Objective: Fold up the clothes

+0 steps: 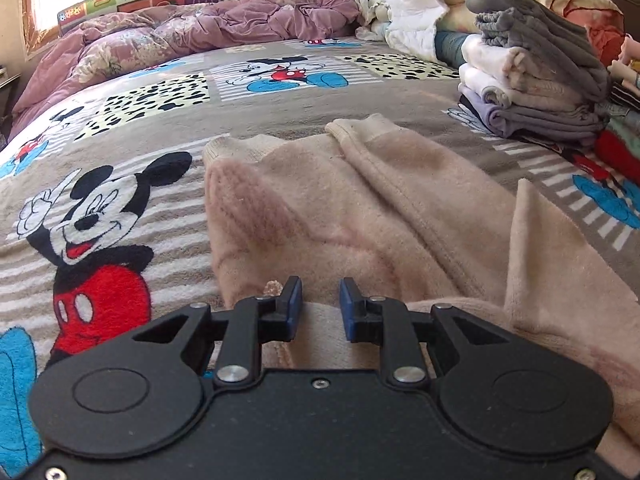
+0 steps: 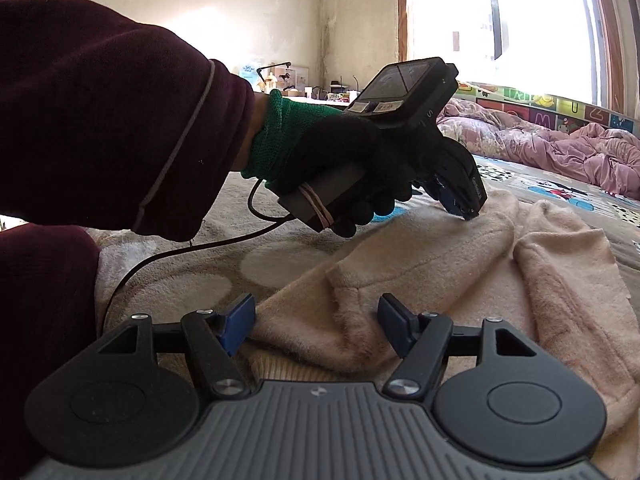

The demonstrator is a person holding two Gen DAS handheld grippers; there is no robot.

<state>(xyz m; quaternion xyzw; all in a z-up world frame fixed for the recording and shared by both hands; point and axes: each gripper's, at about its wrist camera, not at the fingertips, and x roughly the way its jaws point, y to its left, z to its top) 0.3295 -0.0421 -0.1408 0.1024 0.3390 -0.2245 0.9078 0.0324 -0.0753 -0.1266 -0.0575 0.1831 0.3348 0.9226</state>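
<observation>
A pale pink fleece garment (image 1: 360, 208) lies spread on the Mickey Mouse blanket (image 1: 120, 160), with ribbed cuffs at its far end. My left gripper (image 1: 320, 308) is open, just above the garment's near edge, nothing between its blue pads. In the right wrist view the same garment (image 2: 500, 272) lies ahead. My right gripper (image 2: 316, 328) is open and empty over the garment's near folds. The left gripper (image 2: 464, 204), held by a gloved hand, points down onto the garment's top.
A stack of folded clothes (image 1: 532, 80) sits at the right of the bed. A crumpled purple duvet (image 1: 220, 24) and white bedding (image 1: 412, 8) lie at the far side. A black cable (image 2: 192, 248) trails across the blanket. A window (image 2: 500, 20) is behind.
</observation>
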